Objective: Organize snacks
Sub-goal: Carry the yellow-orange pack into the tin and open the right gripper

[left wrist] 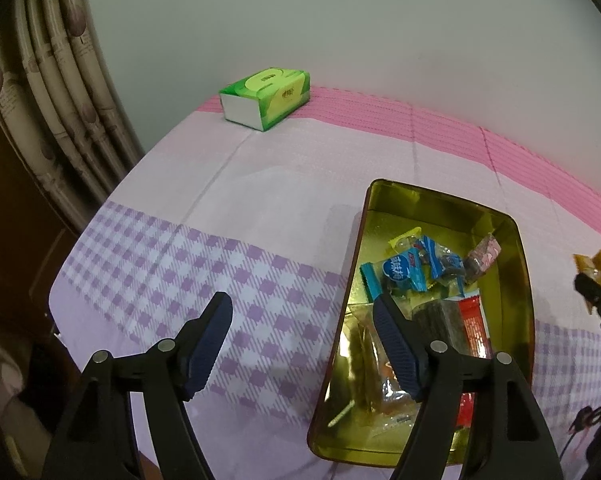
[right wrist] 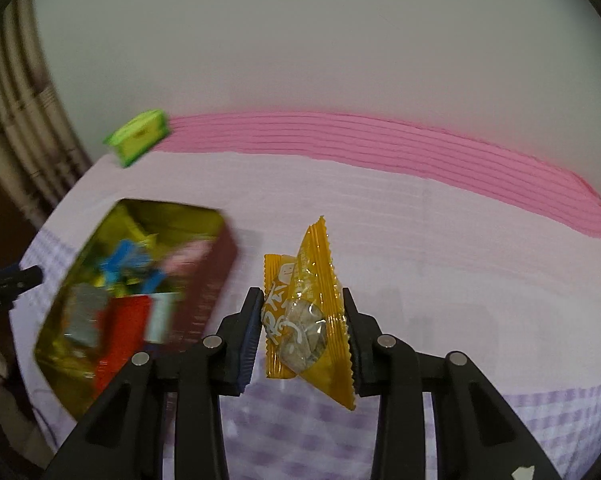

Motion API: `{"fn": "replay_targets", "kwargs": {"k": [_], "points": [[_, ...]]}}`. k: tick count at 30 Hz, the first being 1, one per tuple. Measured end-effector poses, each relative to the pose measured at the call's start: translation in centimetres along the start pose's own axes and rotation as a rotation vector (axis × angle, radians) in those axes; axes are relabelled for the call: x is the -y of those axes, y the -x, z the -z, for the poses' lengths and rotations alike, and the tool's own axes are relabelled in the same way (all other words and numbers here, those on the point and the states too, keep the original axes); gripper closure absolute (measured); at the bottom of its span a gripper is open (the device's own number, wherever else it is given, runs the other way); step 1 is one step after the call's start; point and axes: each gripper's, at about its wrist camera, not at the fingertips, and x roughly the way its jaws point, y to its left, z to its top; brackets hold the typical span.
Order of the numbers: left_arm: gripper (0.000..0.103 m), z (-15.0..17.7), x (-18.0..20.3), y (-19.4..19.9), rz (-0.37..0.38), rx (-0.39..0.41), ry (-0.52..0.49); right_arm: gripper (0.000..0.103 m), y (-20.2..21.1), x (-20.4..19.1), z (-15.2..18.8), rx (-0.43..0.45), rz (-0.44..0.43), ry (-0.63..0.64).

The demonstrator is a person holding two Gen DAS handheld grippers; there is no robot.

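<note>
A gold-lined tin [left wrist: 496, 236] with dark red outer walls [right wrist: 216, 280] lies open on the tablecloth. In it are several wrapped snacks: blue packets [left wrist: 404, 272], a pink one [left wrist: 486, 254], a red one [left wrist: 474, 328] and a dark bar. My left gripper [left wrist: 300, 300] stands open with nothing between its fingers; its right finger [left wrist: 392, 344] hangs over the tin's left side. My right gripper [right wrist: 300, 292] is shut on a yellow snack packet [right wrist: 304, 312], held above the cloth to the right of the tin. That packet [left wrist: 596, 262] also shows at the left wrist view's right edge.
A green tissue box [left wrist: 266, 98] sits at the table's far left by the wall, also seen blurred [right wrist: 138, 136]. The pink and lilac checked tablecloth [left wrist: 204, 208] covers the table. Curtains [left wrist: 56, 92] hang left, past the table's edge.
</note>
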Motion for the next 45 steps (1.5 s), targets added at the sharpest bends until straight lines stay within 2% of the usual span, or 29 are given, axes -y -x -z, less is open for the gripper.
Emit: {"fn": "replay_targets", "kwargs": {"k": [6, 15, 31, 45], "points": [[0.03, 0.4, -0.6, 0.1, -0.029, -0.007, 0.019, 0.069, -1.0, -5.5, -0.3, -0.01, -0.081, 0.078], [0.03, 1.3, -1.7, 0.3, -0.06, -0.011, 0.025, 0.069, -3.3, -11.0, -0.9, -0.035, -0.13, 0.161], [0.03, 2.2, -3.1, 0.4, -0.077, -0.025, 0.064, 0.069, -5.6, -12.5, -1.0, -0.079, -0.109, 0.189], [0.03, 2.3, -2.5, 0.2, -0.072, -0.035, 0.034, 0.066, -6.8, -13.3, -0.7, -0.112, -0.109, 0.176]]}}
